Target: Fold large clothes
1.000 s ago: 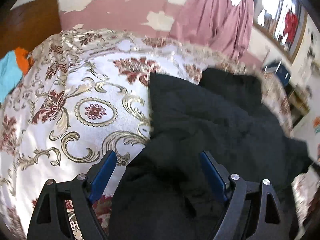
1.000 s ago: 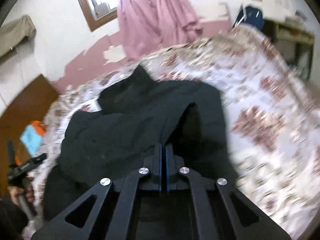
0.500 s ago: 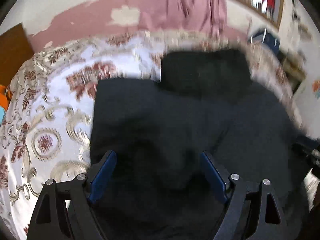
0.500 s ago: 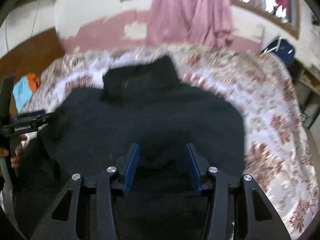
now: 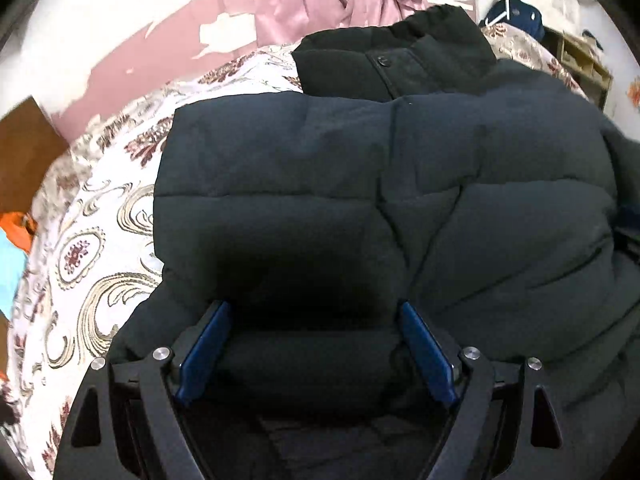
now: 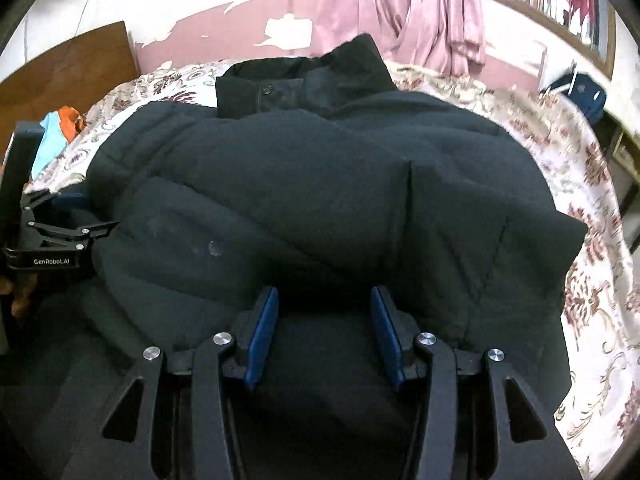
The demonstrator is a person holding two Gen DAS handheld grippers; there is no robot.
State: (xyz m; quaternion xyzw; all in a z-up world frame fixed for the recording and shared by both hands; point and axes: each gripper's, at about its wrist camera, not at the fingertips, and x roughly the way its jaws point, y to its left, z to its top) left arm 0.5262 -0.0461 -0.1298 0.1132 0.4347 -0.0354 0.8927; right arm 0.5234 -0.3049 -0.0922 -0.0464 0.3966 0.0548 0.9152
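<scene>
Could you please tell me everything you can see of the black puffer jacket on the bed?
The black quilted puffer jacket lies spread on the floral bedspread, collar end away from the cameras. Its stand-up collar has a dark snap button. Padded panels look soft, sleeves folded inward. The open left gripper and right gripper hover at its near hem; contact is unclear.

a home bedroom (floral bedspread [image 5: 100, 240], pink curtain [image 6: 404, 20])

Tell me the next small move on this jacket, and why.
Probably lower both grippers and pinch the near hem of the black puffer jacket. The left gripper and right gripper are open, gripping nothing, and the jacket lies spread on the floral bedspread, collar far.
</scene>
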